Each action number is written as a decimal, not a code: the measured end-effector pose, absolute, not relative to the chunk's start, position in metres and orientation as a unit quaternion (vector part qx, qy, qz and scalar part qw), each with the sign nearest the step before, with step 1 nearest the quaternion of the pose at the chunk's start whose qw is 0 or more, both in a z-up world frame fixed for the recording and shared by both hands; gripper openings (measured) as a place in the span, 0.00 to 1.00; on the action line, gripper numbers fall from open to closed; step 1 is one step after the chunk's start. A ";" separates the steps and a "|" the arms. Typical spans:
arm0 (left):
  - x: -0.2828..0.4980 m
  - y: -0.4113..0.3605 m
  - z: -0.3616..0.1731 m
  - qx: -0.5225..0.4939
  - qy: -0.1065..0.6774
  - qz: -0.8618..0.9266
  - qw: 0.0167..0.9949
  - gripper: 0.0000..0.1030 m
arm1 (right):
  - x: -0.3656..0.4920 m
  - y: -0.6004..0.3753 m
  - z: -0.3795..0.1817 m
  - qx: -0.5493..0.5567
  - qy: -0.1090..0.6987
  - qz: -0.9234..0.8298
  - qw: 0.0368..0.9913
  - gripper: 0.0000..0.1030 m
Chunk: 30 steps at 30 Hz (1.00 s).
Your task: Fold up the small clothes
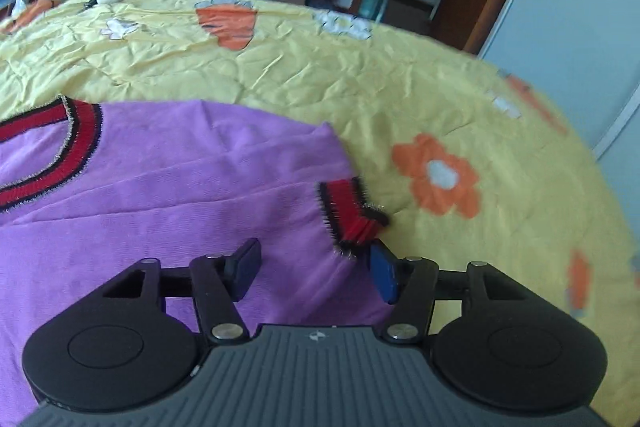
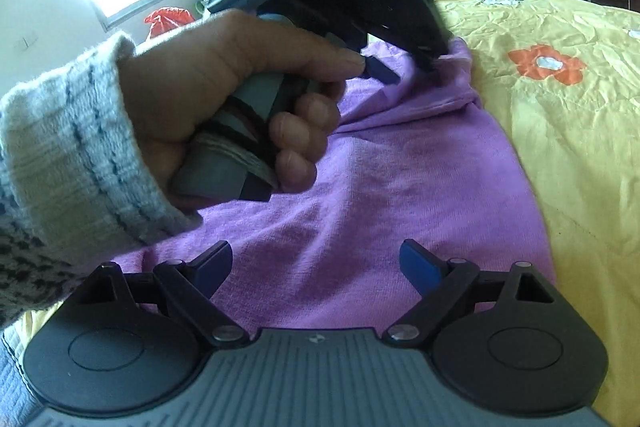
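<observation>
1. The right gripper (image 2: 316,263) hovered over the purple garment (image 2: 400,179), its blue-padded jaws spread apart and holding nothing.
2. A hand (image 2: 224,83) in a grey knit sleeve (image 2: 68,147) gripped the left gripper (image 2: 408,67), whose tips met the garment's far edge.
3. The garment lay on a yellow flowered quilt (image 2: 568,147).

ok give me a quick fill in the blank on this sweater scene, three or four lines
The sweater is mostly ____ in colour.
It lies on a ____ quilt printed with orange flowers.
The sweater's cuff is red with ____ edging.
The left gripper has its jaws ____, as does the right gripper.

Missing words: purple; yellow; black; open
</observation>
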<state>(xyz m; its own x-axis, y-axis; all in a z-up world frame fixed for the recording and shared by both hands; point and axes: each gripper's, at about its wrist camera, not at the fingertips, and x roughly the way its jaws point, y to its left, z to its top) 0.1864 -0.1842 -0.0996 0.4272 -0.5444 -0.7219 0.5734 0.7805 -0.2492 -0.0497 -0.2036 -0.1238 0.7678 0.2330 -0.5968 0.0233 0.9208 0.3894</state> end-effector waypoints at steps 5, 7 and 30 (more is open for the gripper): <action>0.196 -0.097 -0.067 -0.081 0.395 -0.292 0.867 0.71 | -0.052 -0.245 -0.112 0.237 0.301 0.046 0.923 0.89; 0.203 -0.052 -0.067 -0.080 0.402 -0.259 0.875 0.73 | -0.040 -0.272 -0.109 0.253 0.289 0.022 0.923 0.89; 0.203 0.104 -0.113 0.045 0.393 -0.064 0.916 0.71 | 0.097 -0.346 -0.106 0.297 0.275 0.005 0.914 0.08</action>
<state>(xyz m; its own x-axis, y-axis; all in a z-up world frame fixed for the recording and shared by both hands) 0.2034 0.1040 -0.1135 0.6820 -0.0827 -0.7266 0.1535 0.9876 0.0318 0.0975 -0.3457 -0.1060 0.8490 0.1732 -0.4992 0.1534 0.8232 0.5466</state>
